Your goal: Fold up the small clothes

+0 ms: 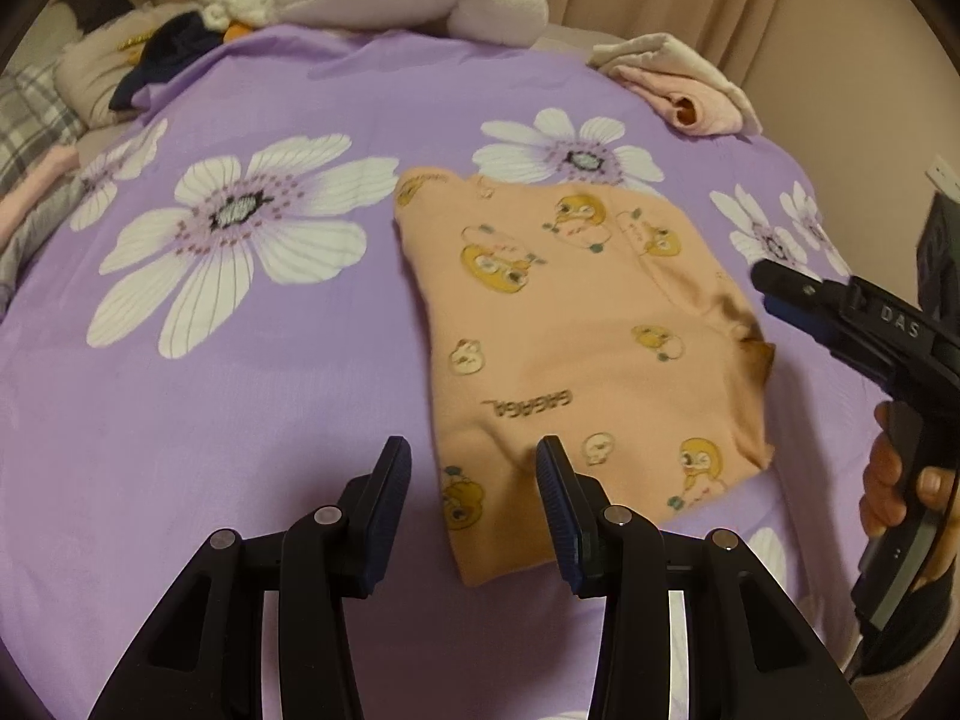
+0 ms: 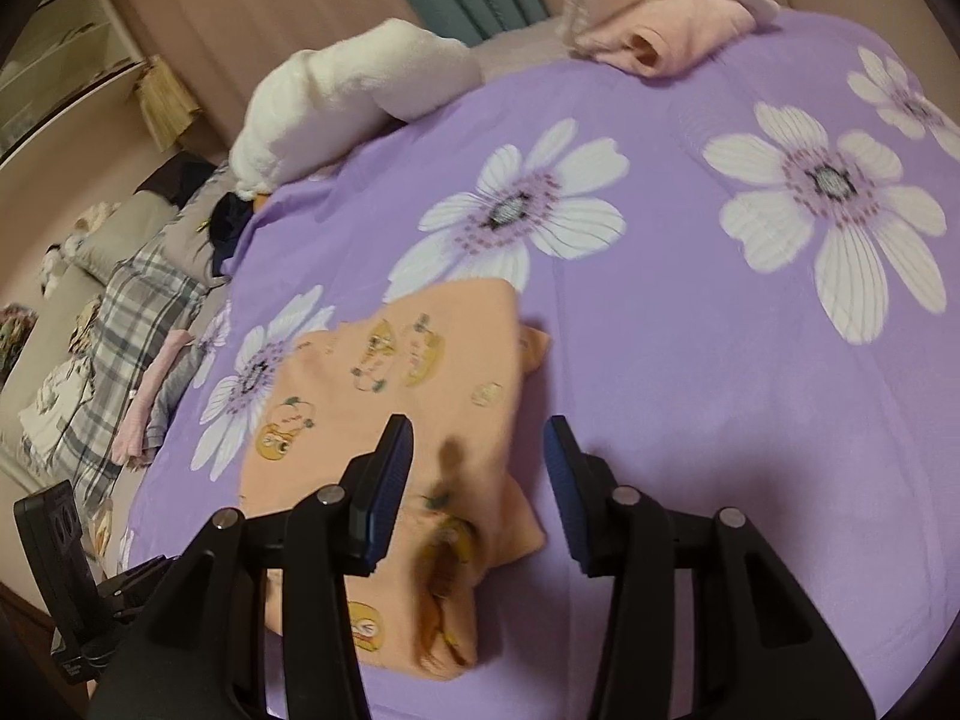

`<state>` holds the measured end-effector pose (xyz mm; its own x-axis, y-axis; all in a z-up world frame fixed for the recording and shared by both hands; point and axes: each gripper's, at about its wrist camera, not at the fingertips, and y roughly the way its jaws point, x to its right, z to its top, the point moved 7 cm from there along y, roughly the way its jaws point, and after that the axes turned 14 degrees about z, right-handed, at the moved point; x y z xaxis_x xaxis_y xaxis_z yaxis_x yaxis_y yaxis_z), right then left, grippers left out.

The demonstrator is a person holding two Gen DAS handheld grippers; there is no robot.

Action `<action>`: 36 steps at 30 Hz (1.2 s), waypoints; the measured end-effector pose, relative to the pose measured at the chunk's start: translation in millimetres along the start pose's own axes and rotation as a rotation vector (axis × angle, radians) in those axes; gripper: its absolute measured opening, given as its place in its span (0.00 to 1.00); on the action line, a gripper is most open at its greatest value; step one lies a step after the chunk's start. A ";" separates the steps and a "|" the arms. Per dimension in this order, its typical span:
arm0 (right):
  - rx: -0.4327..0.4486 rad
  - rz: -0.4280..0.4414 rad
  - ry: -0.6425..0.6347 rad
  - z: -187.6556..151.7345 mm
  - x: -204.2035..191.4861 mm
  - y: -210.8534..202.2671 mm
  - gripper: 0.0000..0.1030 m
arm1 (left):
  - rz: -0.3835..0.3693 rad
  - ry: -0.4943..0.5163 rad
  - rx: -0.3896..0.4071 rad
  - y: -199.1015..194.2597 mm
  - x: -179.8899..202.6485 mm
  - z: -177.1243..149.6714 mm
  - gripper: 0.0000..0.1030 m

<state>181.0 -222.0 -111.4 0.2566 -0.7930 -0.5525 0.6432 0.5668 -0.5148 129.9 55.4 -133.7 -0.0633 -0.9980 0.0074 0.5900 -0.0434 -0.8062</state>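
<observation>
**Folded peach garment on the purple bedspread**

Lies flat and folded: peach garment with duck prints, on the flowered purple bedspread. Hovers over its near edge, jaws wide and empty: left gripper. Hangs above its right edge, jaws likewise wide, gripping nothing: right gripper.

Dim warm light, soft blur (fisheye-bent, dark-vignetted edges).

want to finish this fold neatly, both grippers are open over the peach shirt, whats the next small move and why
Probably lower the left gripper and pinch the near edge of the peach shirt. Its jaws are open with that edge between them, nothing held. The right gripper is open too, above the shirt's right edge.
</observation>
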 end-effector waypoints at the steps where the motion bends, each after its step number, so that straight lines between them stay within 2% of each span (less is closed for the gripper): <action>1: -0.001 0.008 -0.018 1.2 -4.6 1.2 0.38 | 0.000 0.005 0.009 -1.8 1.7 1.2 0.41; 5: -0.023 0.046 -0.092 5.4 -23.5 12.2 0.26 | -0.017 0.026 0.033 -4.3 12.0 5.5 0.40; 8: -0.060 0.040 -0.109 6.4 -24.6 29.3 0.22 | -0.018 0.050 0.025 2.7 22.0 5.0 0.38; 16: -0.176 -0.031 -0.040 -4.0 2.1 68.3 0.18 | -0.010 0.072 -0.026 20.8 29.5 -5.4 0.37; 21: -0.155 -0.008 -0.017 -3.0 3.7 59.1 0.20 | -0.030 0.040 -0.005 12.6 28.3 2.3 0.37; 22: -0.144 0.007 -0.027 -3.4 -0.5 54.1 0.23 | -0.034 0.032 0.006 10.2 27.5 5.7 0.38; 28: -0.115 0.075 -0.130 -14.7 -28.9 26.2 0.23 | -0.032 0.007 0.067 4.4 28.1 27.1 0.38; 36: -0.181 0.036 -0.180 -43.3 -26.6 25.6 0.23 | -0.008 0.022 0.053 24.4 34.0 30.0 0.38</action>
<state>159.4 -176.8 -138.2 0.4117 -0.7896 -0.4549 0.4957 0.6129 -0.6153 166.3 19.0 -135.3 -0.0850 -0.9964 0.0002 0.6311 -0.0540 -0.7738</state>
